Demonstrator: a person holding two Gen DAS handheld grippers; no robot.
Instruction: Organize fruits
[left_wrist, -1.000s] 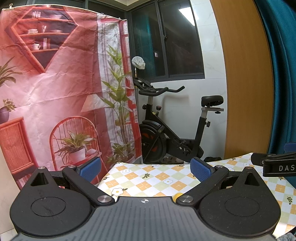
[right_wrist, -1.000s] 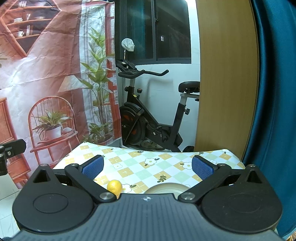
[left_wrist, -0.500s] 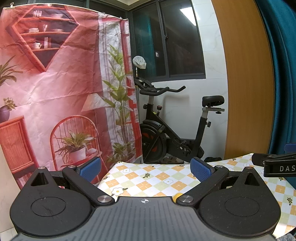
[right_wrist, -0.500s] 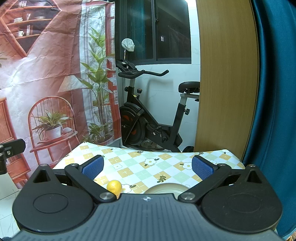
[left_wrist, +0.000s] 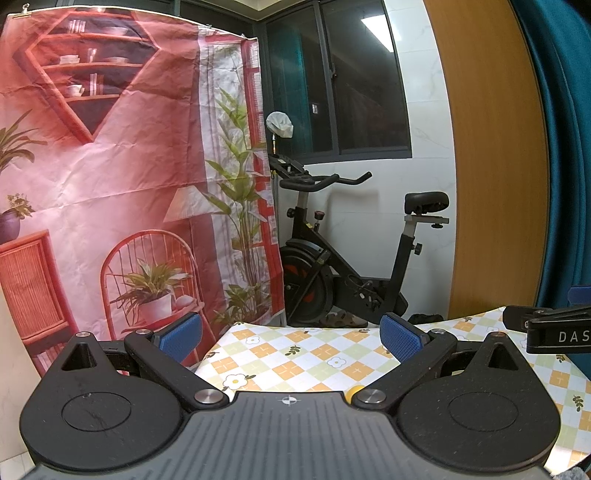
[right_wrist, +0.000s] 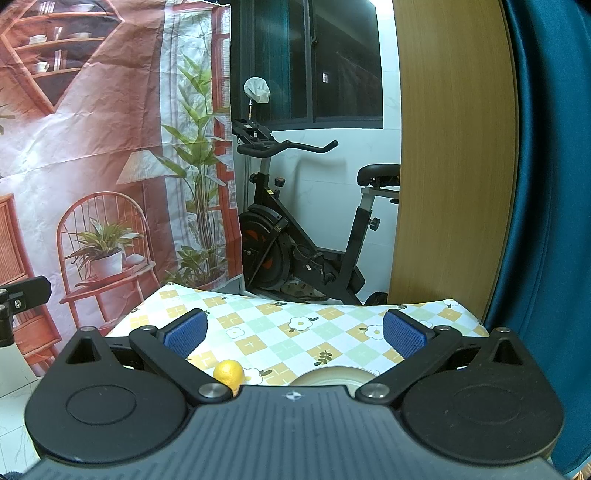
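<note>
A small yellow fruit (right_wrist: 229, 373) lies on the checked tablecloth (right_wrist: 295, 325), low in the right wrist view and partly behind the gripper body. Beside it, the rim of a beige plate (right_wrist: 334, 376) peeks out. My right gripper (right_wrist: 294, 329) hangs above the table, open, nothing between its blue pads. In the left wrist view only a sliver of the yellow fruit (left_wrist: 357, 390) shows. My left gripper (left_wrist: 291, 334) is open and empty too, over the tablecloth (left_wrist: 295, 358). The right gripper's black body (left_wrist: 550, 328) juts in from the right edge.
An exercise bike (left_wrist: 343, 258) stands behind the table's far edge. A printed red backdrop (left_wrist: 110, 184) hangs at the left, a wooden panel (right_wrist: 450, 155) and a teal curtain (right_wrist: 554, 184) at the right. The left gripper's tip (right_wrist: 22, 295) shows at the left edge.
The left wrist view has shifted very slightly, with the background drifting right. The right gripper has not visibly moved. Both grippers stay open.
</note>
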